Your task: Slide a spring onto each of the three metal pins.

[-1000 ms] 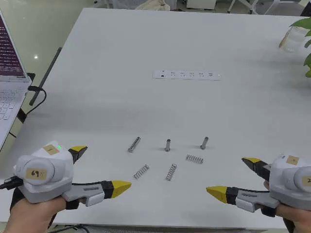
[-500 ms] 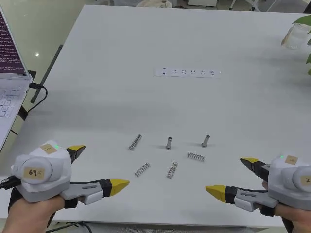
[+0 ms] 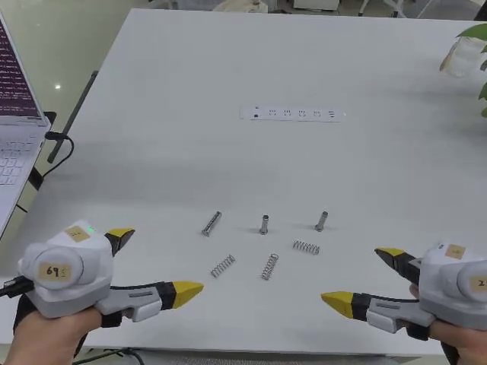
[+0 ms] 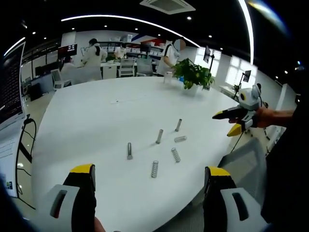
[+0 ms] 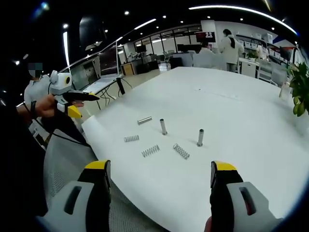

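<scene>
White table (image 3: 228, 76), three metal pins (image 3: 264, 224) mid-surface, three springs (image 3: 268, 267) loose just at six o'clock of them. Left gripper (image 3: 160, 260) at seven, right gripper (image 3: 358, 275) at five, jaws apart, empty.

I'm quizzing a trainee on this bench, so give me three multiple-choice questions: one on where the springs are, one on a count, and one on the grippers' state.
1. Where do the springs lie relative to the pins?
A) beyond them
B) nearer the person
C) on them

2. How many pins lie on their side?
A) none
B) one
C) three

3. The left gripper and right gripper are:
A) both open, empty
B) both shut
C) one shut on a spring

Answers:
1 B, the springs lie between pins and grippers.
2 B, the left pin lies flat and the other two stand.
3 A, both pairs of jaws stand apart with nothing between.
</scene>
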Motion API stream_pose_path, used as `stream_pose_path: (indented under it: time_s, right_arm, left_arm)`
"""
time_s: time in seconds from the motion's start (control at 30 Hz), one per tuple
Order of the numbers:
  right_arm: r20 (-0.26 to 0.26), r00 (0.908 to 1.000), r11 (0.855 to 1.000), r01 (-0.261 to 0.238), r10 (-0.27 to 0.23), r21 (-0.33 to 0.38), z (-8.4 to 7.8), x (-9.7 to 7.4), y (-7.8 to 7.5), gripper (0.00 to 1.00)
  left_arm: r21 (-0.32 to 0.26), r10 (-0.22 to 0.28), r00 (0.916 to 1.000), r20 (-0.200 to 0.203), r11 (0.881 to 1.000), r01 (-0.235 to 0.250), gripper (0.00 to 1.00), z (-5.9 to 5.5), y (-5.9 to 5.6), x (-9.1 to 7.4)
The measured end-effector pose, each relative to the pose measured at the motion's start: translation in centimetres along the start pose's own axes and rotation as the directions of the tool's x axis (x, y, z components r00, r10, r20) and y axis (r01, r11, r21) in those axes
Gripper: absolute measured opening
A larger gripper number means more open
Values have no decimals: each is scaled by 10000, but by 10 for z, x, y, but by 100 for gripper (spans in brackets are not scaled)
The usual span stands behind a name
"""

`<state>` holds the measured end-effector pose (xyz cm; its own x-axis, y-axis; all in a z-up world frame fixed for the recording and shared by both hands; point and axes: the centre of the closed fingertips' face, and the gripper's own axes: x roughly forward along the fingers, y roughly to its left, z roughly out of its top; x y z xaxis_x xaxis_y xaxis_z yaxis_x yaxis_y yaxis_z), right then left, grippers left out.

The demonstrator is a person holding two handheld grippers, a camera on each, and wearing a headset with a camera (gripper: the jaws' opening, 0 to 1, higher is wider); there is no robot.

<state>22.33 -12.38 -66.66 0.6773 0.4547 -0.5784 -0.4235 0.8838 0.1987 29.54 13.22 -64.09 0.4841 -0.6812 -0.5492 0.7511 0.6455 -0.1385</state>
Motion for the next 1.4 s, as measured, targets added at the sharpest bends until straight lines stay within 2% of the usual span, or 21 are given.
stream_pose_path:
  time_s: [0.6,1.0,1.4]
  right_arm:
    - [2,10000,10000,35,-35,39,-1,-1,-3,84]
    - [-12,10000,10000,53,-53,46,0,-1,-4,83]
    - [26,10000,10000,29,-29,-17,4,-1,-3,81]
  left_arm:
    - [-29,24,10000,-6,10000,-24,91,1,0,0]
    - [-35,13,10000,58,10000,-13,91,6,4,2]
    - [-56,27,10000,56,10000,-26,89,7,5,3]
